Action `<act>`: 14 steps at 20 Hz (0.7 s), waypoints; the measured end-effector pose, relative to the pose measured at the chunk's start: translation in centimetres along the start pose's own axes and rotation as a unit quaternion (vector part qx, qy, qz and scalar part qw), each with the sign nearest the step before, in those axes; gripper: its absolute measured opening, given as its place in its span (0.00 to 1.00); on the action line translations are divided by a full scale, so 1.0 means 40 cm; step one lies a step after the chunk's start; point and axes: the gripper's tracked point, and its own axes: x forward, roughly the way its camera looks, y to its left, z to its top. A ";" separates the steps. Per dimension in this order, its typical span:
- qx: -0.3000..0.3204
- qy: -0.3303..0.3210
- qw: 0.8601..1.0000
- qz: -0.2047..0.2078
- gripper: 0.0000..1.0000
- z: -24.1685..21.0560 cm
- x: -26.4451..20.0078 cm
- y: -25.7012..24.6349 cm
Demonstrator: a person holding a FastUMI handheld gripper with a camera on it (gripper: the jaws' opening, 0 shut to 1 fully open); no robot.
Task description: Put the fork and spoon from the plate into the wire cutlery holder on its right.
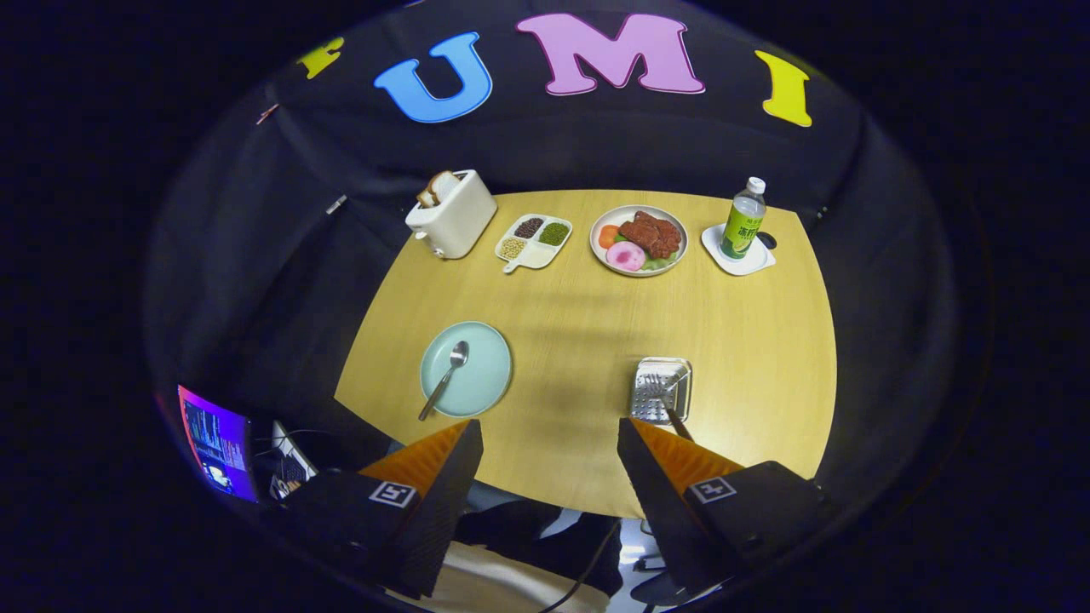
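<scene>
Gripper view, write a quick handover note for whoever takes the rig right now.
Gripper: fingers open, holding nothing, raised over the near edge of the table.
Spoon: lies on the light green plate, ahead of the left finger.
Fork: already stands in the wire cutlery holder, just ahead of the right finger.
Done: fork moved.
Left: pick the spoon off the plate and put it in the holder.
</scene>
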 end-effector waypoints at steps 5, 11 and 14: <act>0.023 0.016 0.999 0.032 0.99 -0.063 0.117 0.163; 0.045 0.039 0.998 0.037 0.99 -0.088 0.348 0.307; 0.054 0.070 0.995 0.044 0.99 -0.119 0.467 0.377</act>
